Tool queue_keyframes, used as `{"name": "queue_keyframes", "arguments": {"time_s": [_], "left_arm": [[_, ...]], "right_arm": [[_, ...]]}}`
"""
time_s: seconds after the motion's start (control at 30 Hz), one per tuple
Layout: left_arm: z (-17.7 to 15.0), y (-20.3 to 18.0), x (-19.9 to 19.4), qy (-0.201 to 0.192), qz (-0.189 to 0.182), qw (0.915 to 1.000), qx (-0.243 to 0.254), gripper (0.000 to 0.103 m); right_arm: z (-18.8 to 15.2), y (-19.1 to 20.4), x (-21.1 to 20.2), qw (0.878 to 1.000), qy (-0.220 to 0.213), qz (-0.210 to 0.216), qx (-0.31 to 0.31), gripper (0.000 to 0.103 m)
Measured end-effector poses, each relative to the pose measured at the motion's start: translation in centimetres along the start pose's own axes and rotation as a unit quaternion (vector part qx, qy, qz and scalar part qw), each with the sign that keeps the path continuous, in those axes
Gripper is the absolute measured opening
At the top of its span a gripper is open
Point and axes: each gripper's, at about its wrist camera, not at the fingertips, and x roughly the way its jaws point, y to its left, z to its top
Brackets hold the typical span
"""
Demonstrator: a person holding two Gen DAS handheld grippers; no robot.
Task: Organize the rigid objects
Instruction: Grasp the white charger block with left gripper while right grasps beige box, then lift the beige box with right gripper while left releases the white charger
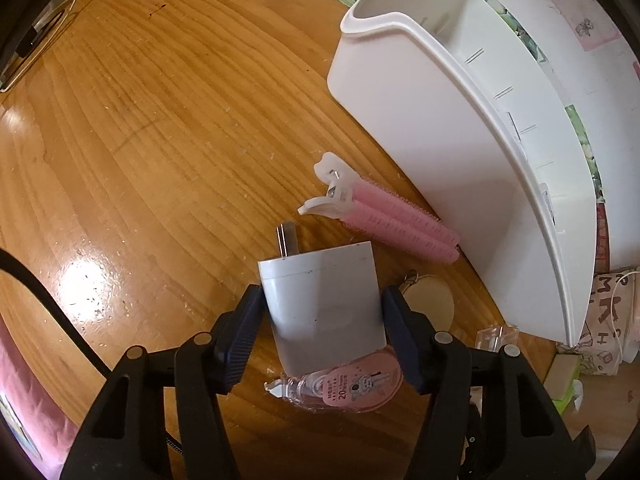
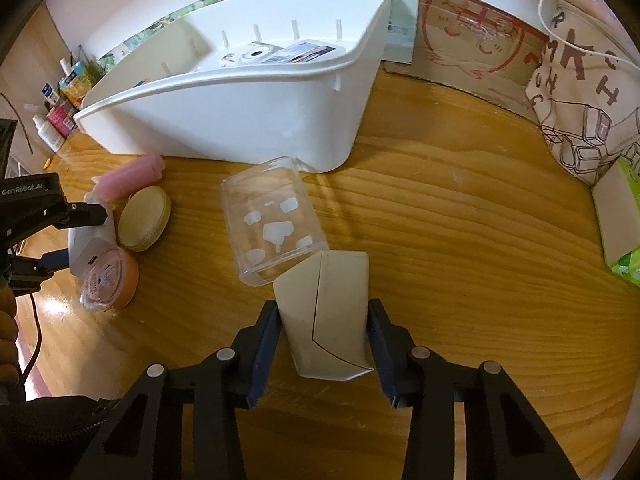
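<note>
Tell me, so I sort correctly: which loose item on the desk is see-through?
The clear plastic box lying beside the white bin; the beige round case is opaque.

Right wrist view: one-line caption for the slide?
Right gripper shut on a cream box on the wooden table, beside a clear plastic case and white bin.
</note>
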Motion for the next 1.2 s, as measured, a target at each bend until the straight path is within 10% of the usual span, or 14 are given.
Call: {"name": "queue_keyframes", "arguments": {"time_s": [0.9, 1.1, 1.2], "left_arm": [[-3.4, 11.0, -5.9, -0.030, 0.006, 0.9993, -0.022, 0.062], [-3.2, 10.2, -9.4, -0.077, -0.018, 0.9968, 0.000, 0.020], [-4.1, 10.4, -10.5, -0.088, -0.028, 0.9954, 0.025, 0.020]], "right_arm": [[-1.9, 7.0, -1.8, 0.994, 0.008, 0.068, -0.080, 0.043], [-2.0, 8.8, -2.4, 0.992, -0.011, 0.089, -0.091, 0.043], [-2.0, 9.3, -2.4, 0.991, -0.015, 0.099, -0.085, 0.043]]}}
